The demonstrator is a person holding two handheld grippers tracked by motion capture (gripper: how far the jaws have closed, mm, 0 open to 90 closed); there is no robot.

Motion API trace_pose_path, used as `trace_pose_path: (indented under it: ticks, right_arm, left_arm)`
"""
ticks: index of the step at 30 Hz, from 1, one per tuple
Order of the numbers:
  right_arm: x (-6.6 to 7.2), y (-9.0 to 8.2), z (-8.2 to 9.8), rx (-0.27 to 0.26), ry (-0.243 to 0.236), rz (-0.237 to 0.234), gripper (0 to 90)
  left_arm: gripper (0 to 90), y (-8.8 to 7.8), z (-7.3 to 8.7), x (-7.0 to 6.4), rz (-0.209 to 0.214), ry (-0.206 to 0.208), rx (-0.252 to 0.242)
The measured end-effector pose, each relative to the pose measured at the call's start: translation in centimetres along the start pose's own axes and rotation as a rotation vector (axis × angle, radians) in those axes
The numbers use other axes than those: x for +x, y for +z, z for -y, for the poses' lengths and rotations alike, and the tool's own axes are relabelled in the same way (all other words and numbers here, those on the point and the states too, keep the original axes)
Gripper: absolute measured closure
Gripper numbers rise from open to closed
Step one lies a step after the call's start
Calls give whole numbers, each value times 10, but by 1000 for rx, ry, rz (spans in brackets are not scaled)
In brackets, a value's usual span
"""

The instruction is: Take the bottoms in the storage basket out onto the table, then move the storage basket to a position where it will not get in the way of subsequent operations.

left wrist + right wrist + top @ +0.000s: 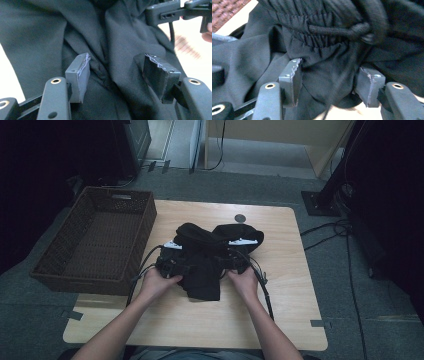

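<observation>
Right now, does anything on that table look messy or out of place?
The black garment lies crumpled in a heap mid-table, not flat or folded, its drawstring loose at the gathered waistband. The wicker basket overhangs the table's left edge. Nothing looks spilled or damaged.

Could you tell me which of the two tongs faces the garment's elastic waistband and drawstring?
The right tongs: their view shows the gathered waistband and drawstring. The left tongs face plain folds.

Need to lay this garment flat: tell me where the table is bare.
Bare: the table's near strip between the forearms, its right side, and the far edge around the small grey disc. Crowded: the middle, where the black garment sits. The basket is empty.
</observation>
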State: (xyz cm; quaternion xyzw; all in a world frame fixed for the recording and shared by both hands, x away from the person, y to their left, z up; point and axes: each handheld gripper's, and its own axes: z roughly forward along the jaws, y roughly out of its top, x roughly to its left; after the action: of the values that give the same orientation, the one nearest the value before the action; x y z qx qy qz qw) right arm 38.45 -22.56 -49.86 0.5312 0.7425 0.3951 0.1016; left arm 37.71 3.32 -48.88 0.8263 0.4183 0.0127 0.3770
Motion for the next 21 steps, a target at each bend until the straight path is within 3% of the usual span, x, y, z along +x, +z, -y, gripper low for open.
trace_pose_path:
  ticks: [3,4,5,8,9,10,13,16,18,21]
  right_arm:
    - [3,8,0,-13,-22,28,448]
    - [3,12,0,-28,-32,44,505]
    - [3,12,0,-28,-32,44,505]
    - [2,16,0,-38,-39,65,659]
    - [1,17,-2,-30,-23,52,755]
    - [1,16,-3,-20,-21,53,792]
    - [3,10,-13,2,-21,45,845]
    - [7,1,-24,7,-39,38,851]
    - [8,0,-26,9,-36,36,851]
    - [9,-9,-43,-7,-28,29,856]
  left_arm:
    - [437,7,7,2,-9,14,14]
    - [458,8,9,3,-12,21,7]
    - [458,8,11,3,-18,29,-5]
    - [563,9,15,1,-36,61,-33]
    - [635,9,17,3,-19,66,-38]
    - [667,9,17,4,-11,61,-36]
    - [741,7,16,5,-5,66,-31]
    - [784,4,15,5,8,28,-32]
    - [794,3,14,5,15,18,-33]
    - [858,-6,11,4,17,4,-46]
